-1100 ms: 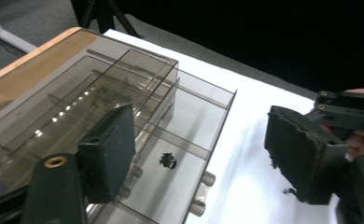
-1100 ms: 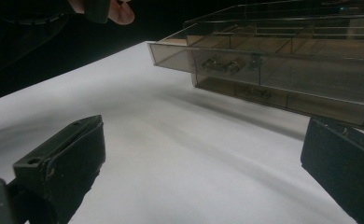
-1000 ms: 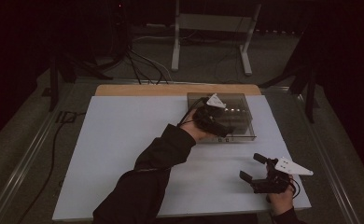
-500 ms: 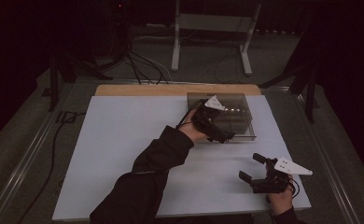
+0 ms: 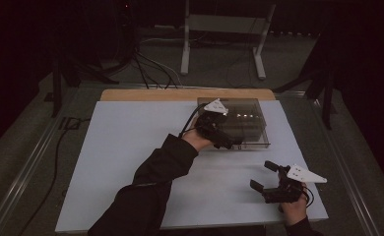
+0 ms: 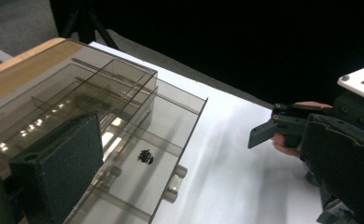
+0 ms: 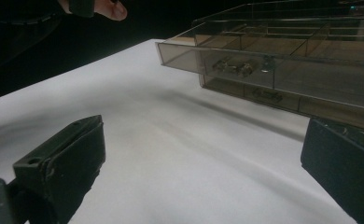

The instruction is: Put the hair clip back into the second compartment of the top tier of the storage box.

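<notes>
Black left gripper [image 5: 228, 142] outstretched over smoky drawer box [image 5: 251, 123], jaws apart, empty.

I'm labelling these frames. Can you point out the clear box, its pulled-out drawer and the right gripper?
clear box [image 5: 249, 110], high view, top panel.
drawer [image 7: 227, 58], right gripper view, front wall.
right gripper [image 5: 265, 175], high view, between its open jaws.

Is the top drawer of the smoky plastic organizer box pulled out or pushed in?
Pulled out partway: the top drawer juts past the organizer box front toward the table, its dividers exposed.
</notes>
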### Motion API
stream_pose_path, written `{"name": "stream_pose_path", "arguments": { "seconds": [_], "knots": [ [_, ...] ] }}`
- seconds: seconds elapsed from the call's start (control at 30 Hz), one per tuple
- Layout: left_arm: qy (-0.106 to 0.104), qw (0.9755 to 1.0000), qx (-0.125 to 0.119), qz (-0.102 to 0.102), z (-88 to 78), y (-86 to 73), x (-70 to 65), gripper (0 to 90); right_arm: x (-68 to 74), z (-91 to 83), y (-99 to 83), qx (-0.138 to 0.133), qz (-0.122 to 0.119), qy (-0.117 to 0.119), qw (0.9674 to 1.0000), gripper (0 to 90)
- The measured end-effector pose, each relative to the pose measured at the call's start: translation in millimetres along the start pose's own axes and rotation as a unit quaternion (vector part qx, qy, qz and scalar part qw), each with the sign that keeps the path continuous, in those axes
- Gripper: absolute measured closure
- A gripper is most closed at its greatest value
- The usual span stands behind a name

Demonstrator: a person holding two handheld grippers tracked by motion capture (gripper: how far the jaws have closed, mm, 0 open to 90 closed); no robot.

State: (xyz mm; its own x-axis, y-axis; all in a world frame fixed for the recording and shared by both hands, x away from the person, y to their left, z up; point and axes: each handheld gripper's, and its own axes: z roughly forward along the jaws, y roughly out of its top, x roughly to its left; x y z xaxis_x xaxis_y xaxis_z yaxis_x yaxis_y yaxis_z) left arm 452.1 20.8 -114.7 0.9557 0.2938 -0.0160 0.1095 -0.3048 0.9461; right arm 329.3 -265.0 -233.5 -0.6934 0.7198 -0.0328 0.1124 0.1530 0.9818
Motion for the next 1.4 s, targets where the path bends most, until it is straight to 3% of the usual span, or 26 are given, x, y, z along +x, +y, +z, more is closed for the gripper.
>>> {"name": "stream_pose_path", "arguments": {
  "seconds": [0.5,1.4],
  "knots": [
    [0.015,0.9998,-0.005,0.009,-26.0,-11.7,4.2,0.6,1.1,0.5,0.9,0.0,0.0,0.0,1.0,0.0],
    [0.053,0.9982,-0.022,-0.014,-75.8,-48.4,18.8,0.6,1.7,1.6,0.1,0.004,-0.001,0.0,1.0,0.0]
  ]
}}
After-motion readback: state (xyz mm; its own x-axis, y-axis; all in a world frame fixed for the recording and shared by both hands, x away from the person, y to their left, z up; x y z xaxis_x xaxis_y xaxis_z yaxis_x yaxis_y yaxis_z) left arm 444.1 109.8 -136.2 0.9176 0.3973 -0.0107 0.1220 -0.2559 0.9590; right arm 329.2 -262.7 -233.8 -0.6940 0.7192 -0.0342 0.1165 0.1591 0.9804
